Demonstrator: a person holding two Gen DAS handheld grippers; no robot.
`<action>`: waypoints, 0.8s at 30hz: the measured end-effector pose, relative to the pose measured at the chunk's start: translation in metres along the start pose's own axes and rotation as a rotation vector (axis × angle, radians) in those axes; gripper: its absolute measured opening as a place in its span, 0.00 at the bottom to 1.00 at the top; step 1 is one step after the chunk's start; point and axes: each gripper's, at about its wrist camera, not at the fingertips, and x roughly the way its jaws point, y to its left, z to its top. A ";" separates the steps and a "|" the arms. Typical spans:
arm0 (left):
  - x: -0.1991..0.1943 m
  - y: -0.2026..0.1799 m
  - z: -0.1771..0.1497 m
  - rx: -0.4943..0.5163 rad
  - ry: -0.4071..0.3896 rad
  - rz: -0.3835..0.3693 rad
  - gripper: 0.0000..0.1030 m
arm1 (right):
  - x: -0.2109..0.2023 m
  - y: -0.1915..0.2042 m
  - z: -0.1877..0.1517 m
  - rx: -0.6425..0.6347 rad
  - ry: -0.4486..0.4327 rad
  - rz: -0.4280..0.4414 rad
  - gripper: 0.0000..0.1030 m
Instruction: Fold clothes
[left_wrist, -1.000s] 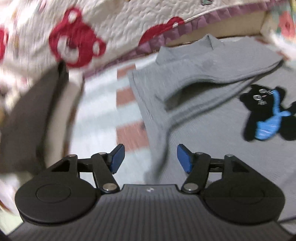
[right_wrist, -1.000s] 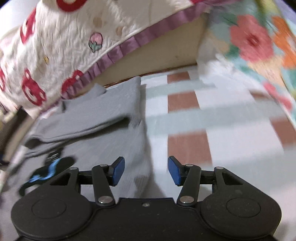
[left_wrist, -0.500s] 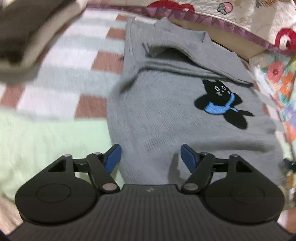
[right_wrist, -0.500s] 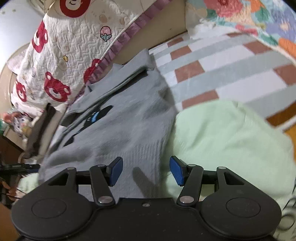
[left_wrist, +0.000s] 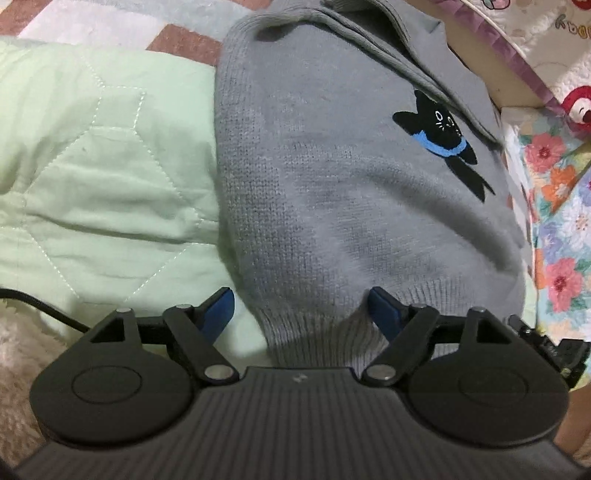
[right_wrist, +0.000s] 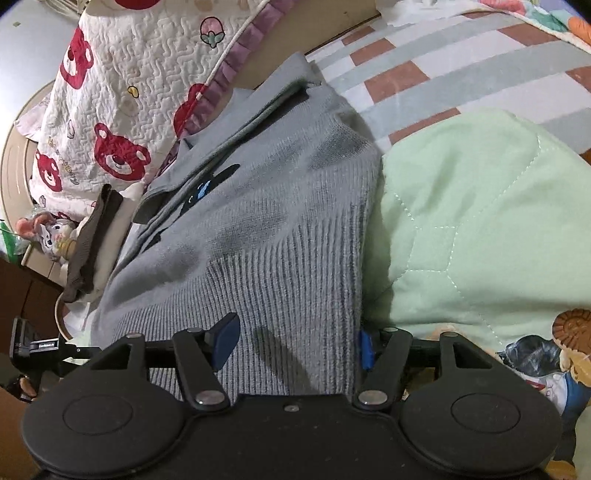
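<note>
A grey sweater (left_wrist: 332, 192) lies flat on a bed, partly over a pale green quilt (left_wrist: 103, 166), its long axis running from the ribbed hem nearest the cameras to the collar by the bear-print quilt (right_wrist: 110, 110). The left tool (left_wrist: 301, 308) and right tool (right_wrist: 295, 343), jaws opening, straddle the hem corners ungripped. A second ago both hovered near the shoulders.
</note>
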 end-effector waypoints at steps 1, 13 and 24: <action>0.001 -0.001 -0.001 0.001 -0.005 0.001 0.80 | 0.000 0.001 0.000 -0.003 -0.002 -0.001 0.67; 0.008 -0.024 -0.018 0.167 -0.088 0.026 0.31 | -0.003 0.024 -0.001 -0.117 -0.034 0.017 0.14; -0.033 -0.053 -0.005 0.310 -0.220 -0.063 0.10 | -0.023 0.038 0.025 -0.036 -0.173 0.173 0.13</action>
